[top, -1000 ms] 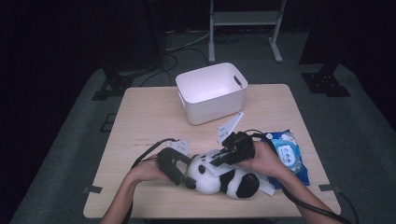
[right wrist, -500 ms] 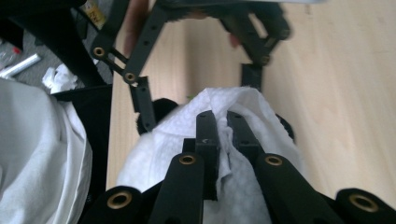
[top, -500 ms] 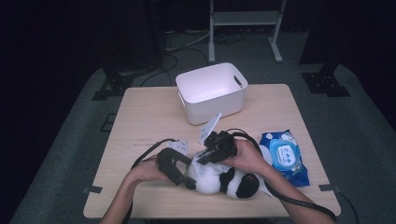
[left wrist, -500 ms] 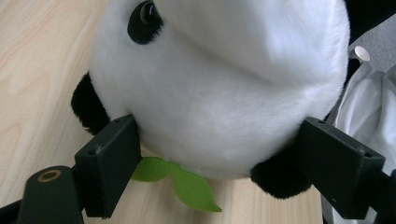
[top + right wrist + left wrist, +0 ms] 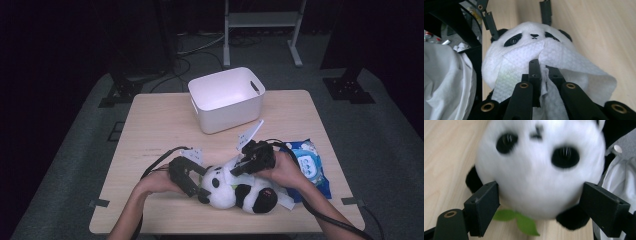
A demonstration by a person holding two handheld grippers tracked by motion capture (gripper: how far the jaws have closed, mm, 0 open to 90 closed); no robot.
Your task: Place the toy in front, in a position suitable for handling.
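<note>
A black-and-white panda plush [image 5: 235, 192] lies on the wooden table [image 5: 160, 130] near the front edge. My left gripper [image 5: 200, 187] has a pad on each side of its head [image 5: 539, 170] and grips it. My right gripper [image 5: 241, 167] is shut on a white wipe [image 5: 574, 67]. The wipe is draped over the lower part of the panda's face [image 5: 529, 35], just under its nose. The left gripper's fingers [image 5: 489, 21] show on either side of the head in the right gripper view. A green leaf [image 5: 521, 220] pokes out under the panda's chin.
A white plastic bin [image 5: 227, 100] stands behind the hands at mid-table. A blue pack of wipes [image 5: 310, 167] lies to the right of the panda. Crumpled white sheets [image 5: 287, 200] sit under the panda's right side. Bare wood stretches to the left.
My right gripper swung left over the panda's head, then came back right and lower, with the wipe still in it. The left gripper and the panda stayed in place.
</note>
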